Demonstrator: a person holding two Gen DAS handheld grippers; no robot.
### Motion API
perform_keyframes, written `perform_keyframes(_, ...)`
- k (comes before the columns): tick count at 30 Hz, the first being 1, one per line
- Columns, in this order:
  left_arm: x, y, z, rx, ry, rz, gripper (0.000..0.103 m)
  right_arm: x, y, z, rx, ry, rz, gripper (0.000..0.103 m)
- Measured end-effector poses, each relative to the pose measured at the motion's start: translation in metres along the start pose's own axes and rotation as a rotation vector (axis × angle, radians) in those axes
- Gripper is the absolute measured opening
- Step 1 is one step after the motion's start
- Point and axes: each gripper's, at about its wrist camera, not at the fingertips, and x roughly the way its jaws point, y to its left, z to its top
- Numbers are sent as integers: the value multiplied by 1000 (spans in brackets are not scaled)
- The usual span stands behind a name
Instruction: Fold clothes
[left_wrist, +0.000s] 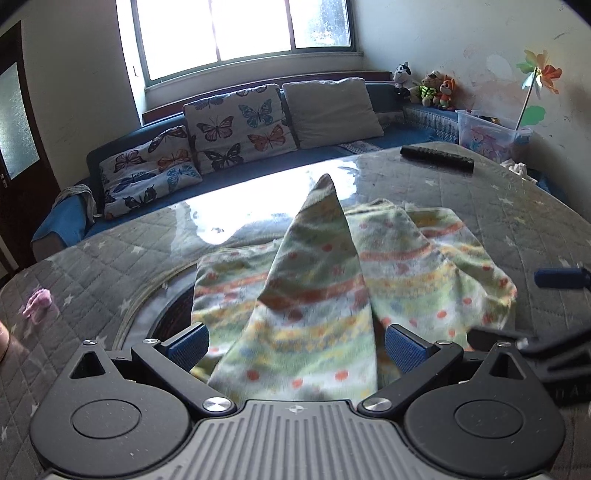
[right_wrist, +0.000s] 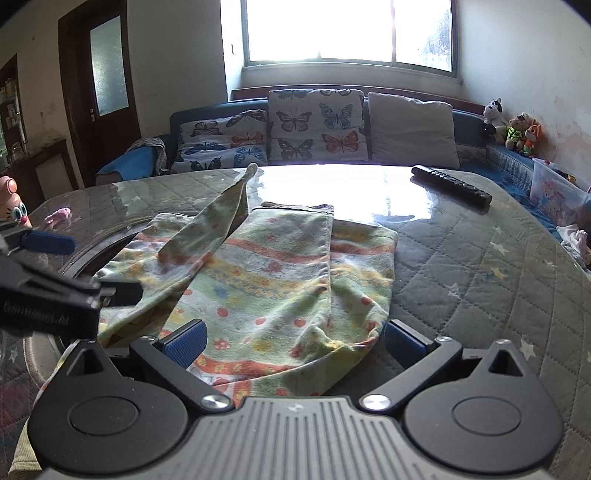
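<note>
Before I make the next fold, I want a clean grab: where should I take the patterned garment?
Probably grip the patterned garment at its near hem, coming in low from the near side: that edge lies bunched and raised between the right gripper and its open jaws, offering a lip.

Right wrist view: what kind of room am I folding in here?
Most likely a home living room: a sofa with butterfly cushions under a window, stuffed toys in the corner, and a TV remote on the quilt-covered table holding the patterned garment.

Green patterned garment (right_wrist: 273, 273) with orange and yellow stripes, rumpled and partly folded, on the quilted table (right_wrist: 480, 266), one narrow strip rising, left of the remote (right_wrist: 450, 184)
</note>
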Motion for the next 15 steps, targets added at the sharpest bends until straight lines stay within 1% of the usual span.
perform_keyframes(5, 21, -4, 30, -34, -8, -30, 102, 7, -6, 0, 12, 8, 2, 103)
perform_keyframes(9, 40, -12, 55, -30, -19, -41, 102, 12, -12, 2, 24, 11, 8, 103)
perform_keyframes(12, 60, -18, 73, -33, -4, -48, 98, 15, -15, 4, 29, 10, 15, 103)
perform_keyframes(15, 81, -25, 82, -31, 22, -25, 90, 18, -17, 6, 33, 10, 22, 103)
